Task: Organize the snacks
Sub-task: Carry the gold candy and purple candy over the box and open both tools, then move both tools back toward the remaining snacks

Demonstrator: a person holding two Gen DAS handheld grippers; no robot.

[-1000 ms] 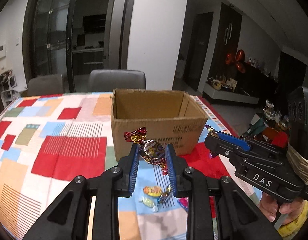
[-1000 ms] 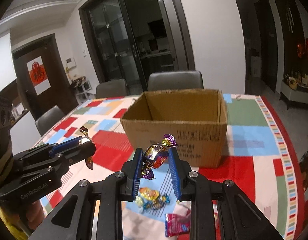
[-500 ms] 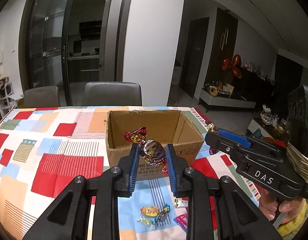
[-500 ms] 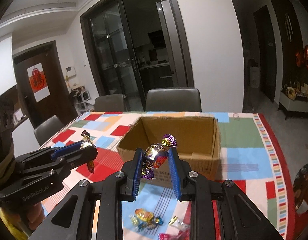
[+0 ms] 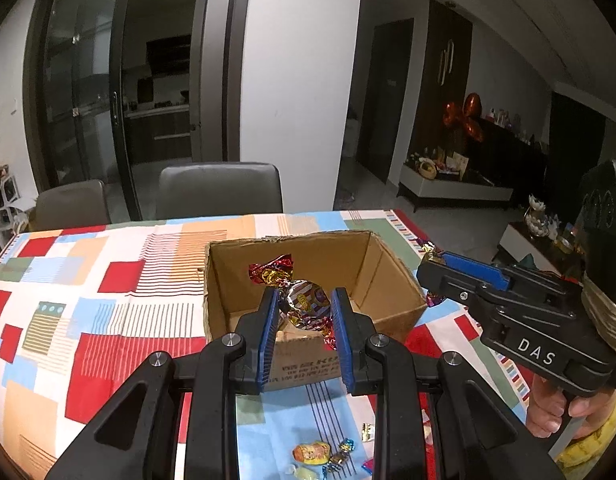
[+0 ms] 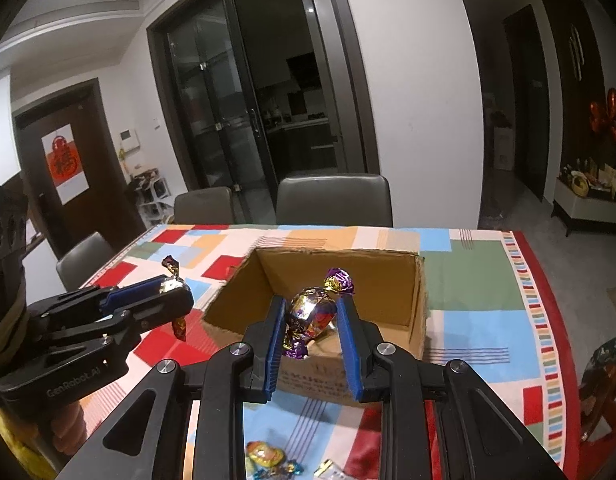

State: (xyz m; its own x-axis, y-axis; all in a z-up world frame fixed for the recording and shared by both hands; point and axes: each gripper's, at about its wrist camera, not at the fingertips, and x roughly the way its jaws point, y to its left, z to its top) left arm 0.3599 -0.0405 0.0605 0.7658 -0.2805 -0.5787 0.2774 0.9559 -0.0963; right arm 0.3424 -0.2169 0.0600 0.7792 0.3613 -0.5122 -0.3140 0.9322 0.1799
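Note:
An open cardboard box (image 5: 383, 280) (image 6: 417, 300) stands on the patchwork tablecloth. My left gripper (image 5: 303, 310) is shut on a red-and-gold foil candy (image 5: 304, 304) and holds it high, above the box's near wall. My right gripper (image 6: 312, 316) is shut on a purple-and-gold foil candy (image 6: 311, 312), also raised over the near edge of the box. Each gripper shows in the other's view: the right one (image 5: 431, 264) beside the box's right wall, the left one (image 6: 176, 292) left of the box.
Loose wrapped candies (image 5: 319, 454) (image 6: 268, 456) lie on the tablecloth (image 5: 88, 300) below and in front of the box. Grey chairs (image 5: 218, 190) stand at the far table edge. The table's right edge (image 6: 547, 320) has a red border.
Both grippers have risen and moved forward with their candies. The box now appears lower, with its inside visible, and the candies hang over its near edge.

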